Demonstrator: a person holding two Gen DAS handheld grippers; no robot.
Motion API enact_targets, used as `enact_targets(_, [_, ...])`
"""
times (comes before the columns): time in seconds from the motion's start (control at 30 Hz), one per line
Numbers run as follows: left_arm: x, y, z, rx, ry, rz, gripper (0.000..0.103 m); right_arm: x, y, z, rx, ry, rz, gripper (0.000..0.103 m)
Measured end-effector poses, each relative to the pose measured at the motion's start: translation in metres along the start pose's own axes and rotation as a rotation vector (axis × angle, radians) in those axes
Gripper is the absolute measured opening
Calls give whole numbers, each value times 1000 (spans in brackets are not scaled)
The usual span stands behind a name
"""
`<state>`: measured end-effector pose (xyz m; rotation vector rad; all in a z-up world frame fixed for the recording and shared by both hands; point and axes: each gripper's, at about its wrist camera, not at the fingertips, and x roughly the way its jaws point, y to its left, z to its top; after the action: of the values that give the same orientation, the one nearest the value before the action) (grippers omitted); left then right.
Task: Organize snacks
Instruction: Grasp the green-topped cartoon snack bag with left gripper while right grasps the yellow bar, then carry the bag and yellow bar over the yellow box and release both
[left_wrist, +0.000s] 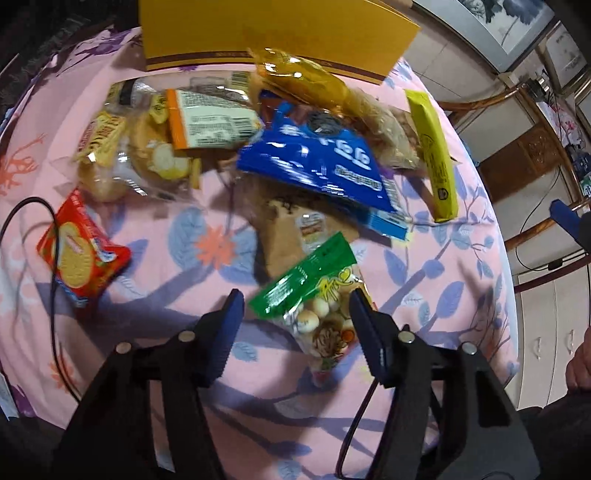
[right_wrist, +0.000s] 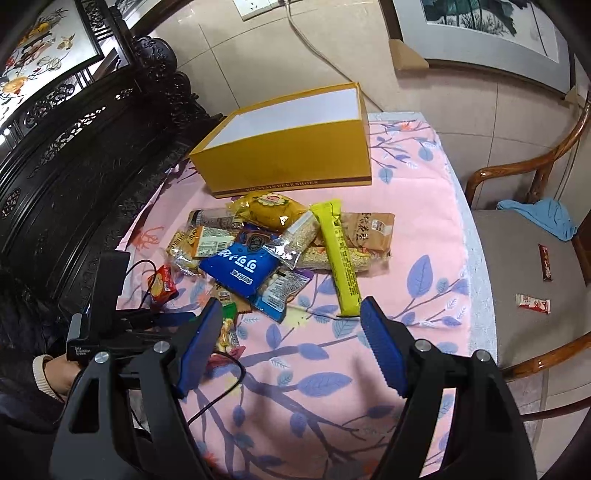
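A pink floral cloth (right_wrist: 413, 236) covers the table. At its far edge stands an open yellow box (right_wrist: 288, 162); the snack pile (right_wrist: 280, 243) lies just near of it. A wooden chair (right_wrist: 524, 251) stands right of the table and a dark carved screen (right_wrist: 74, 147) left. The left gripper (left_wrist: 295, 306) straddles the green snack bag (left_wrist: 314, 295), jaws apart, pads not pressing. The right gripper (right_wrist: 291, 317) hangs open over bare cloth.
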<state>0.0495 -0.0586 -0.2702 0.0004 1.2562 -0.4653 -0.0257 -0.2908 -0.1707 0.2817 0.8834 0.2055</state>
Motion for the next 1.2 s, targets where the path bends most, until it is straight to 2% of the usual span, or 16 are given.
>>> enact_targets(0.1, [7,-8,1,11,18,-1,61,4,-6,2,4,-6,2,77])
enact_targets(0.17, [9,-16,1,39,12,15,57,12,-9,5,-14,-9,-13,77])
enact_targets(0.2, [8,-18,0,49,8,17,51,19,-11,8,-27,-3,-21,77])
enact_targets(0.27, [7,-20,0,62,7,31,33,31,-14,13,-47,7,-39,77])
enact_targets(0.4, [4,-19,-2,62,5,37,22,65,-22,22,-94,46,-67,75])
enact_targets(0.5, [0,-16,-5,51,5,35,17,91,-30,24,-110,97,-75,65])
enact_targets(0.57, [-2,-14,-5,30,11,15,17,105,-34,24,-117,133,-74,57])
enact_targets(0.7, [-8,-15,-6,23,9,-13,18,120,-38,24,-127,167,-65,55])
enact_targets(0.77, [-7,-20,-5,17,22,-23,30,127,-37,22,-134,179,-61,55])
enact_targets(0.83, [-3,-26,-4,19,38,-20,51,132,-36,20,-135,192,-57,54])
enact_targets(0.9, [-2,-35,-2,40,44,-16,55,136,-35,19,-122,199,-46,49])
enact_targets(0.97, [0,-45,-1,75,49,10,63,140,-37,17,-111,205,-60,38])
enact_targets(1.03, [9,-51,-1,90,74,35,63,139,-40,17,-113,192,-80,23])
enact_targets(1.07, [15,-51,-2,84,92,46,63,138,-42,17,-105,189,-72,23])
enact_targets(1.1, [20,-50,-3,78,103,57,57,137,-43,17,-100,189,-71,22])
enact_targets(1.2, [20,-48,-2,67,88,56,51,132,-44,17,-92,181,-75,22])
